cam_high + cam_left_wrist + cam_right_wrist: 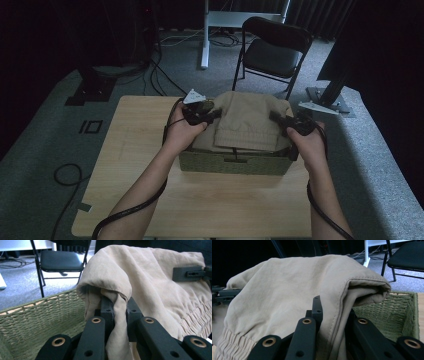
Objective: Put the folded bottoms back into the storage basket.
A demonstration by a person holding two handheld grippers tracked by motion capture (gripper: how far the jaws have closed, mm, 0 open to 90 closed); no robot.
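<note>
A folded beige garment point(247, 122) with an elastic waistband hangs over a green woven basket point(232, 163) at the table's far middle. My left gripper point(214, 114) is shut on the garment's left edge; in the left gripper view the cloth point(117, 312) is pinched between the black jaws. My right gripper point(277, 117) is shut on the right edge, and the right gripper view has a seamed fold point(337, 315) caught between its jaws. The garment is held above the basket's inside point(387, 320). The right gripper's jaw point(188, 273) presses on the cloth in the left gripper view.
The wooden table point(145, 165) carries the basket near its middle. A black folding chair point(272, 52) stands behind the table on grey carpet. A white desk leg point(205, 35) is farther back, dark stands sit at both sides, and cables lie on the floor point(67, 175).
</note>
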